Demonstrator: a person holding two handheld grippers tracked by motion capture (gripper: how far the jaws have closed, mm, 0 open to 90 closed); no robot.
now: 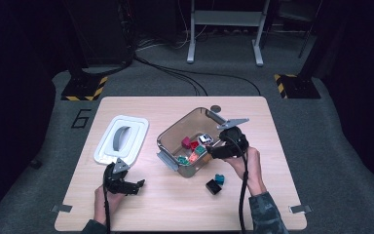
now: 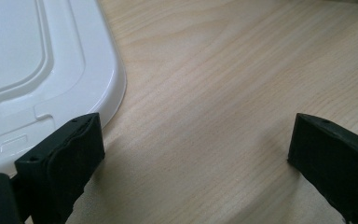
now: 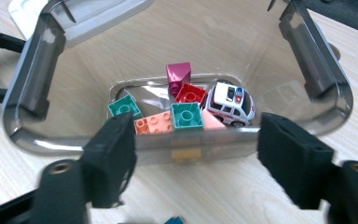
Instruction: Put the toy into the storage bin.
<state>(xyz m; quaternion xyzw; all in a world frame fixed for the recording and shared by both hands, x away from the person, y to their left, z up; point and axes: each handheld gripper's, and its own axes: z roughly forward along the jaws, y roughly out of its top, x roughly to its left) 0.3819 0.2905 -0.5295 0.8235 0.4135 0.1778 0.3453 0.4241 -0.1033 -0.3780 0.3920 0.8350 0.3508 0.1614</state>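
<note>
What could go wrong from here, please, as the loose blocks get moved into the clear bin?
The right gripper hangs open right at the clear bin rim; it may knock the wall and shift the bin. The teal block and black block lie close together, so grasping one could push the other. The left gripper could nudge the white lid.

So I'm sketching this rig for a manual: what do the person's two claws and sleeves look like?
Both are black. The right claw carries a grey three-cornered plate and trails a black cable; the left claw has a smaller grey plate. Its fingers are blocky, padded black. The right sleeve is dark camouflage.
</note>
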